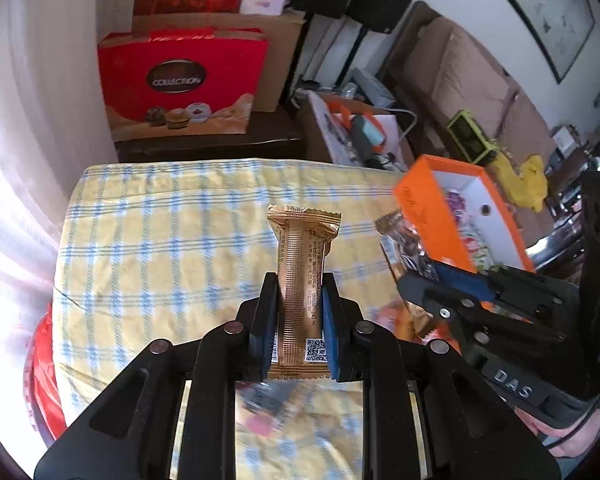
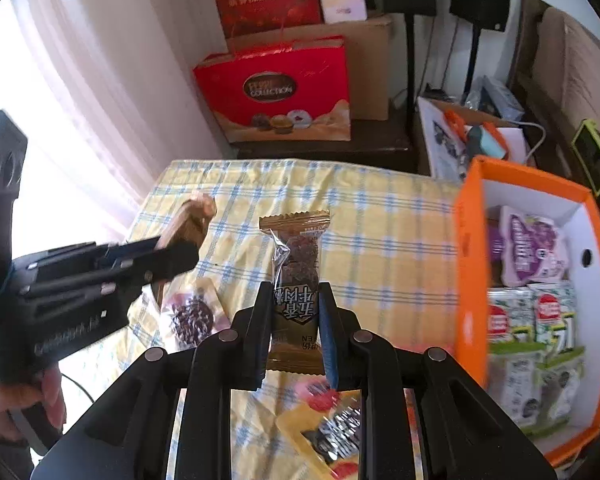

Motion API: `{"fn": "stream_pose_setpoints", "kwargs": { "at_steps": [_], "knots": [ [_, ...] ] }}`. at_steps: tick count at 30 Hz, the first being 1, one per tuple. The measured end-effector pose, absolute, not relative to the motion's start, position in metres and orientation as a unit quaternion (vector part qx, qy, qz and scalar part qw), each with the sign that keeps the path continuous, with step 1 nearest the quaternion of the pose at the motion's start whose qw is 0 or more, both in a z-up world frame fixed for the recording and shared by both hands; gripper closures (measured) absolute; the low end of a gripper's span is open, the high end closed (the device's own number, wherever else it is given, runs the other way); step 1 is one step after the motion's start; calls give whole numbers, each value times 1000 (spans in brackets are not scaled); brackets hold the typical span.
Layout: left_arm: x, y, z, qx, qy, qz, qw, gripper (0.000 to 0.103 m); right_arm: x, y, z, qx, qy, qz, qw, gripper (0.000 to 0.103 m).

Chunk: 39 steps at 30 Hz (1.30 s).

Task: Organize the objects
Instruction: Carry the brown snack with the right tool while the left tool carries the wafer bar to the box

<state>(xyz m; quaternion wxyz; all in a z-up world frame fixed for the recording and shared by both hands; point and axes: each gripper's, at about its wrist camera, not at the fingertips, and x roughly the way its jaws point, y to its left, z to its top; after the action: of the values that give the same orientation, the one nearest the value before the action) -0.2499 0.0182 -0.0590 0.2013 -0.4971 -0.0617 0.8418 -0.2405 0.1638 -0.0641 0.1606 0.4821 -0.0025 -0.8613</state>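
Snack packets are the things being sorted here, and each gripper holds one. The left gripper [image 1: 299,312] has its jaws closed narrow on a gold packet [image 1: 302,264], which stands upright between the fingers, its printed back side with a small square code facing the camera. Its top edge rises above the fingertips, over the yellow and blue checked cloth [image 1: 160,248] that covers the table.

The right gripper [image 2: 295,316] is closed on a brown packet [image 2: 297,264] with a clear window that shows a dark snack inside. This packet also stands upright between the fingers.

To the right of the right gripper, close beside it, stands an orange box [image 2: 470,264], open on top. Inside lie a purple packet [image 2: 534,250] at the far end and several green and white packets [image 2: 536,320] nearer.

On the cloth below and to the left of the right gripper lie loose snacks, among them a round dark one in a clear wrapper [image 2: 192,318]. Nearer to the camera lies a yellow wrapper [image 2: 316,432], partly hidden.

Beyond the table stands a red gift bag [image 2: 276,88] before a cardboard carton [image 2: 374,64].
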Motion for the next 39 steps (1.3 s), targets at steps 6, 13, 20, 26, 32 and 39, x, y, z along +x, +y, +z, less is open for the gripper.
{"fn": "stream_pose_setpoints", "kwargs": {
  "at_steps": [6,13,20,26,32,39],
  "knots": [
    [-232,55,-41,-489,-55,841,225,84,-226,196,-47,474,-6,-869,144,83],
    [-224,106,-32,-490,-61,830,257,84,-217,243,-37,469,-19,-876,112,83],
    [-225,153,-36,-497,-66,817,283,84,-217,289,-41,474,-39,-876,81,83],
    [-235,185,-44,-506,-75,807,293,84,-224,319,-42,476,-45,-877,58,83],
    [-255,211,-51,-514,-76,803,290,84,-243,344,-44,479,-45,-876,35,83],
    [-270,235,-56,-518,-64,800,295,84,-271,370,-55,489,-40,-871,9,83]
  ]
}}
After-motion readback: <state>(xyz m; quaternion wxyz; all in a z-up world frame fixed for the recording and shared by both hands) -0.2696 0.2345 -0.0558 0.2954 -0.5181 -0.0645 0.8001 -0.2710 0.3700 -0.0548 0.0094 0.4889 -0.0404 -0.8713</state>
